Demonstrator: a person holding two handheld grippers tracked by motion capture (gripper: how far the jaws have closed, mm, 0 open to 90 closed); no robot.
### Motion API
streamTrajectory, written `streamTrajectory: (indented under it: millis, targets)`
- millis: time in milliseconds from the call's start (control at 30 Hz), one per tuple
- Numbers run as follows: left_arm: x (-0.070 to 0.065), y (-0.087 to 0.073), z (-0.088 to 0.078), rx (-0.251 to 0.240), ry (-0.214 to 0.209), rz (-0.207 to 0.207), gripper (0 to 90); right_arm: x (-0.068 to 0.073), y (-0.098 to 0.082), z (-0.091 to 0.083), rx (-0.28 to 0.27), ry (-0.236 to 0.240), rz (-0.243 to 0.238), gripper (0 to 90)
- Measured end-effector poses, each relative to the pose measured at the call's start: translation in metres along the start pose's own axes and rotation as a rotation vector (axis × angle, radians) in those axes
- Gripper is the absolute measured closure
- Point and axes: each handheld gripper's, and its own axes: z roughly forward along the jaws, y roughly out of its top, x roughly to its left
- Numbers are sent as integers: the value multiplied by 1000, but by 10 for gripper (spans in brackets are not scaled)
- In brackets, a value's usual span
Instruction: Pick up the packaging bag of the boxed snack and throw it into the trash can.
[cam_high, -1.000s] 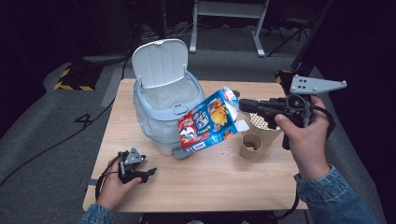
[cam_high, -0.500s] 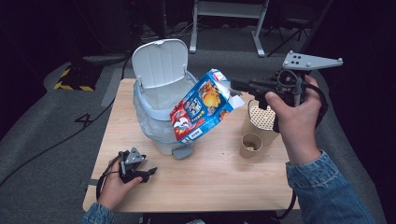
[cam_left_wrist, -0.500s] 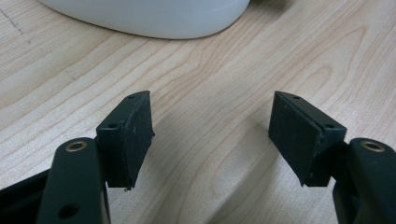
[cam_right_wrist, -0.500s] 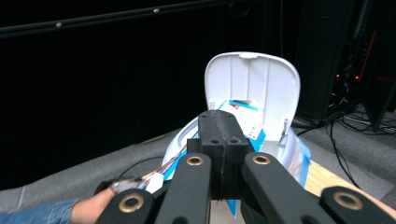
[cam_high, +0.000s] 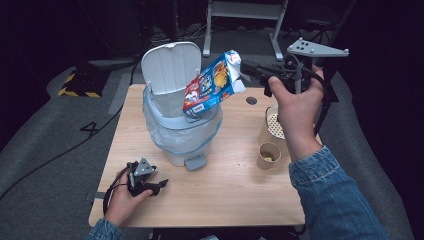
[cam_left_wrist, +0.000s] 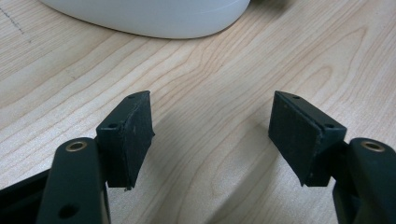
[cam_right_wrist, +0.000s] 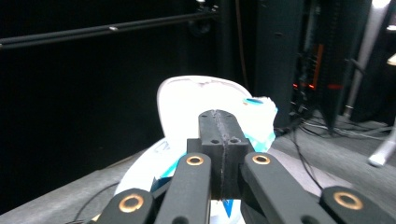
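Above the bin (cam_high: 180, 135), right tongs (cam_high: 245, 67) pinch a snack bag (cam_high: 210, 85).

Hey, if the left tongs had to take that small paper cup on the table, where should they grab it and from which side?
Probably across the paper cup just below its rim, coming level from its left. It stands upright and open-topped, with bare table on that side; a perforated cup stands close behind.

Denim sleeves (cam_high: 330, 195) cover both forearms; each black gripper (cam_high: 142, 179) has brass-ringed screws, a grey three-cornered plate (cam_high: 316, 48) and a trailing cable.
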Motion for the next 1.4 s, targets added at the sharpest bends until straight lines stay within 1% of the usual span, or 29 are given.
streamTrajectory:
  millis: [100,167,200,333,433,600,667,733,800,867,933,1000,1100,1167,1267,1333,1400]
  targets:
    - [0,0,0,0,0,0,309,-1,-5,10,22,-29,2,900]
    - [0,0,0,0,0,1,309,2,-7,14,46,-57,-15,900]
    - [0,0,0,0,1,1,309,3,-9,16,53,-64,-16,900]
    - [0,0,0,0,1,1,309,4,-16,21,84,-109,-7,900]
    - [0,0,0,0,1,1,309,3,-20,23,113,-160,-7,900]
    - [0,0,0,0,2,-1,310,2,-25,25,134,-189,3,900]
    - [0,0,0,0,2,0,310,0,-26,24,136,-192,14,900]
    - [0,0,0,0,2,-1,310,0,-26,22,139,-205,8,900]
    - [0,0,0,0,2,0,310,-1,-25,20,128,-196,10,900]
    - [0,0,0,0,3,0,310,1,-25,19,128,-193,10,900]
    - [0,0,0,0,2,-1,310,4,-26,21,133,-173,3,900]
    - [0,0,0,0,2,-1,310,9,-29,26,147,-150,-15,900]
    - [0,0,0,-1,3,2,310,16,-32,35,158,-117,-23,900]
    - [-1,0,0,-1,4,1,310,18,-33,39,160,-99,-19,900]
    - [-1,0,0,-1,2,1,310,21,-35,46,176,-71,-7,900]
    - [-1,0,0,-1,2,1,310,24,-37,50,183,-61,-10,900]
    - [-1,0,0,-1,2,1,310,26,-38,53,178,-45,-8,900]
